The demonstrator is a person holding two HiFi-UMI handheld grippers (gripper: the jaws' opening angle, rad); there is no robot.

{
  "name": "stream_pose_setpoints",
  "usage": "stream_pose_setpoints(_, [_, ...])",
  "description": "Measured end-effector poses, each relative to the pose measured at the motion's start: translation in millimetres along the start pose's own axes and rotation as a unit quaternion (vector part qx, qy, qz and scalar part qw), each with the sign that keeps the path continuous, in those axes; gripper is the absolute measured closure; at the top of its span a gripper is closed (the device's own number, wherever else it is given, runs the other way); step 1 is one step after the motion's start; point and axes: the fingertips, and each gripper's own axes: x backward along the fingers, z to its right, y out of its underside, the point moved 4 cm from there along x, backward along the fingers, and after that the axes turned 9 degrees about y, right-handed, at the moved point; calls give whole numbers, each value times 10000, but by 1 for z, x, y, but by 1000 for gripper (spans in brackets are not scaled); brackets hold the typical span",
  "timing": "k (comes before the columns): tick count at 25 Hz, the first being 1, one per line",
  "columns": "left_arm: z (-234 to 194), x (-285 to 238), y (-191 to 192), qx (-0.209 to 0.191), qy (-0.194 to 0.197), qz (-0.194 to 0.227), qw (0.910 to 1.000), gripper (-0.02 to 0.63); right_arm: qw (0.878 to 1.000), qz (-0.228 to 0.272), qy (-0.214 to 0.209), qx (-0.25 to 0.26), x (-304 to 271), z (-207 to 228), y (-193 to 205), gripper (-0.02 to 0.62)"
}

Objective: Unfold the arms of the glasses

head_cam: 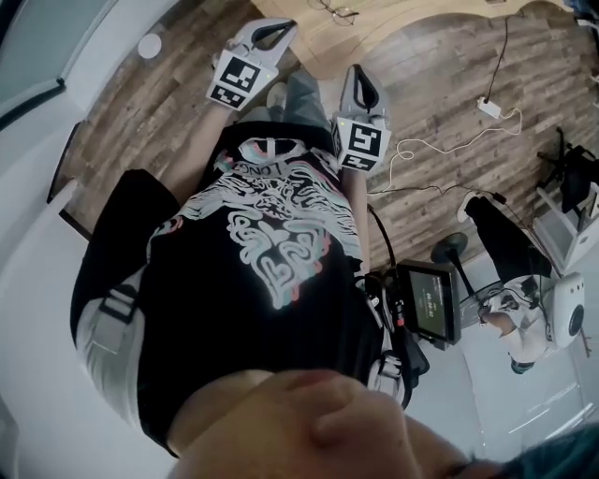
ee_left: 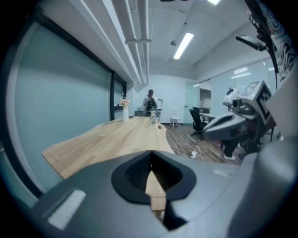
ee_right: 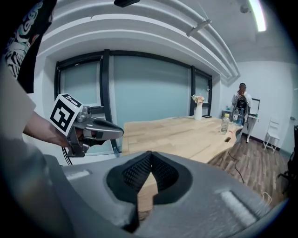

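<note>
A thin-framed pair of glasses [head_cam: 339, 11] lies on the light wooden table [head_cam: 393, 21] at the top of the head view, too small to tell how its arms lie. Both grippers are held close to the person's body, well short of the table. My left gripper [head_cam: 273, 34] is shut with nothing in it; its jaw tips meet in the left gripper view [ee_left: 150, 154]. My right gripper [head_cam: 357, 79] is also shut and empty, its tips touching in the right gripper view [ee_right: 149, 156]. Each gripper shows in the other's view: the right one [ee_left: 233, 125] and the left one [ee_right: 93, 128].
The long table [ee_right: 181, 132] runs along a glass wall, with a vase [ee_right: 198, 110] and a bottle [ee_right: 225, 123] at its far end, where a person [ee_right: 241, 104] stands. A power strip [head_cam: 489, 107] and cable lie on the plank floor. A screen on a stand [head_cam: 430, 304] is at the right.
</note>
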Motion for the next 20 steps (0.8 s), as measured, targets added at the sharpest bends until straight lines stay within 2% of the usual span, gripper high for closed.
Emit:
stream_pose_setpoints(4, [-25, -27, 1, 52, -79, -127, 9999, 617, 9996, -154, -175, 153, -39, 9, 1, 595])
stream_pose_setpoints(13, [-74, -89, 9, 100, 24, -500, 9987, 617, 9962, -424, -545, 540, -127, 25, -3, 595])
stream_pose_setpoints(20, [-121, -160, 35, 291, 103, -905, 9954, 617, 9876, -768, -981, 958, -222, 46, 15, 595])
